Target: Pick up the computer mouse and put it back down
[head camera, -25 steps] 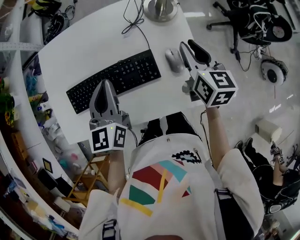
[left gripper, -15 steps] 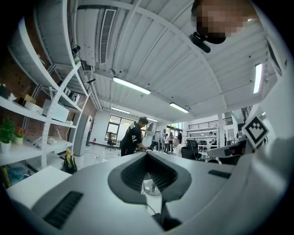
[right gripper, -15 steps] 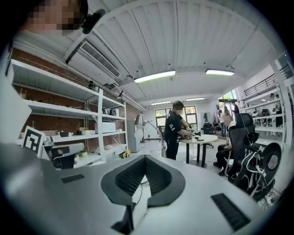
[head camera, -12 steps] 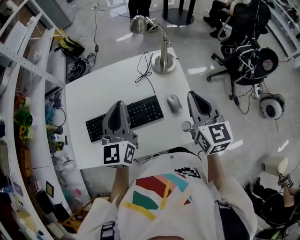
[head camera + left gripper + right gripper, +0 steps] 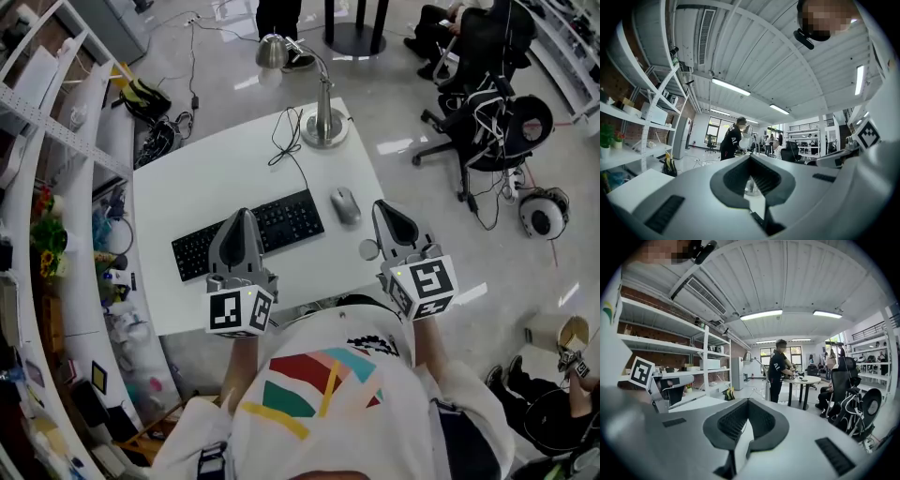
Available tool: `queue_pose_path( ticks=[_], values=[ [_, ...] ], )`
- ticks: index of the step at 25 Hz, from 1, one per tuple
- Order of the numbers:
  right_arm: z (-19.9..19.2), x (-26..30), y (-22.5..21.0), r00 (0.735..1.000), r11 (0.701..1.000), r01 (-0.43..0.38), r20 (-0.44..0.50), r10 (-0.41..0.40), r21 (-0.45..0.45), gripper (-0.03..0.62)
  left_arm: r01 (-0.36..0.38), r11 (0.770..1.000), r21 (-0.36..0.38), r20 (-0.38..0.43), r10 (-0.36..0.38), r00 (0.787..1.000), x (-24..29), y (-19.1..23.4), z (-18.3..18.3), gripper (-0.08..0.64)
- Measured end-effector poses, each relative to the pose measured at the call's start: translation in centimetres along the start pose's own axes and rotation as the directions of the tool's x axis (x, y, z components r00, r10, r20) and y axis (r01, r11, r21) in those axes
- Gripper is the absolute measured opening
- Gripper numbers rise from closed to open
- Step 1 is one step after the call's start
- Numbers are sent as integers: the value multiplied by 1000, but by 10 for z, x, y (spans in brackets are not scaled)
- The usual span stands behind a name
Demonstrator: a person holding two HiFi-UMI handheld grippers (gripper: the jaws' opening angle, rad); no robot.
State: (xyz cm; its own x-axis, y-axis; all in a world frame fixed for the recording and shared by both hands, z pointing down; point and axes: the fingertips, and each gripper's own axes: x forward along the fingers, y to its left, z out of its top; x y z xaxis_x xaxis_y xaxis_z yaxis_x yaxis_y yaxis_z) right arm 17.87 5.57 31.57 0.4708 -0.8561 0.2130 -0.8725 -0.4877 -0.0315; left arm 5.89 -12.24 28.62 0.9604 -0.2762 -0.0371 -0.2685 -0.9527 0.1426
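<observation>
Head view looks down on a white desk (image 5: pixel 216 178) with a black keyboard (image 5: pixel 248 234). The left gripper (image 5: pixel 240 216) and right gripper (image 5: pixel 384 207) hover above its near edge, both clenched empty (tips meeting). The grey computer mouse (image 5: pixel 345 204) lies on the desk, just beside the keyboard.

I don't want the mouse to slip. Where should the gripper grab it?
Probably by its two long sides, around the middle. The mouse lies flat on the table, narrow across and rounded on top, so the sides give the surest hold. Come from above with the right gripper, which is nearest; its jaws are shut and must open first.
</observation>
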Motion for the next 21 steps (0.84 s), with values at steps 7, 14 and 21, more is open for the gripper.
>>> queue_pose_path(
  ticks=[7,14,21],
  values=[
    [1,-2,3,1000,1000,-26,4,26,-10,12,-8,1000,2,8,8,1000,-9,-5,1,44],
    [3,1,1,1000,999,-28,12,29,-20,12,-39,999,-2,6,39,999,-13,0,0,44],
    [-5,-1,-2,1000,999,-26,-10,26,-45,12,-41,999,3,1,41,999,-16,-2,0,44]
  ],
)
